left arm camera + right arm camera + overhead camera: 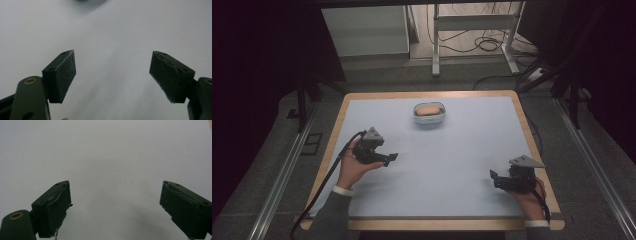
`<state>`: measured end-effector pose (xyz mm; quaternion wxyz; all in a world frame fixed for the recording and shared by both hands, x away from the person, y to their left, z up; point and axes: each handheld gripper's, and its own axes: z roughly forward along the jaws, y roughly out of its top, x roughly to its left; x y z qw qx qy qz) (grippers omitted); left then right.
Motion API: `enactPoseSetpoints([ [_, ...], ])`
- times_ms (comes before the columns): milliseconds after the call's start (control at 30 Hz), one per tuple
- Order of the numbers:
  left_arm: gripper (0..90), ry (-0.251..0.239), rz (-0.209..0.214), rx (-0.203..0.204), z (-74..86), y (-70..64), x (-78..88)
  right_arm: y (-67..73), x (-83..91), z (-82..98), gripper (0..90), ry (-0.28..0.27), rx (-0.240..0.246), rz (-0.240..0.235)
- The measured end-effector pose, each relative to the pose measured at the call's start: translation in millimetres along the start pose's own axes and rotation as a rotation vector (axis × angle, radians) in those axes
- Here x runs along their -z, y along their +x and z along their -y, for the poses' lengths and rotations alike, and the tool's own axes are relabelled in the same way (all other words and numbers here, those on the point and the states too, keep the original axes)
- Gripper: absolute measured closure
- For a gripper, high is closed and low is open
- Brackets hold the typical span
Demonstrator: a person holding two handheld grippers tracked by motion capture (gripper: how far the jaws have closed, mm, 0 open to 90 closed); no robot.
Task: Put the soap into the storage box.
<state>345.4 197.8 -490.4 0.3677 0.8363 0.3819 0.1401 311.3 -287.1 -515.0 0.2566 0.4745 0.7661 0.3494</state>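
A tan bread roll (428, 110) is lying in a small white bowl (430, 120) at the table's (462, 155) far middle, well apart from both grippers. It is probably light and soft, easily crushed, so a gentle pinch across its 2 long sides looks best. The left gripper (391, 158) and right gripper (493, 177) are both hanging released, jaws spread over bare tabletop, grasping nothing.
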Motion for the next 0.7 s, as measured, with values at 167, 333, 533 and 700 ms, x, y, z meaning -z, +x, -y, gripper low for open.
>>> enactPoseSetpoints([
  [167, 21.2, 0.023, -0.060, 0.055, 30.7, -0.7, 7.3, 2.3, -0.9, -0.2, 9.8, -0.001, -0.003, 0.007],
  [333, 21.8, 0.034, -0.071, 0.092, 49.1, 2.4, 5.7, 7.5, -0.2, -3.5, 9.8, -0.021, 0.005, -0.005],
  [533, 21.6, 0.037, -0.062, 0.080, 48.9, 0.5, 0.4, 12.5, -1.8, -5.9, 9.8, -0.046, 0.020, -0.011],
  [700, 21.1, 0.050, -0.057, 0.081, 51.0, 0.2, -1.6, 13.4, -1.2, -8.6, 9.8, -0.075, 0.007, -0.021],
])
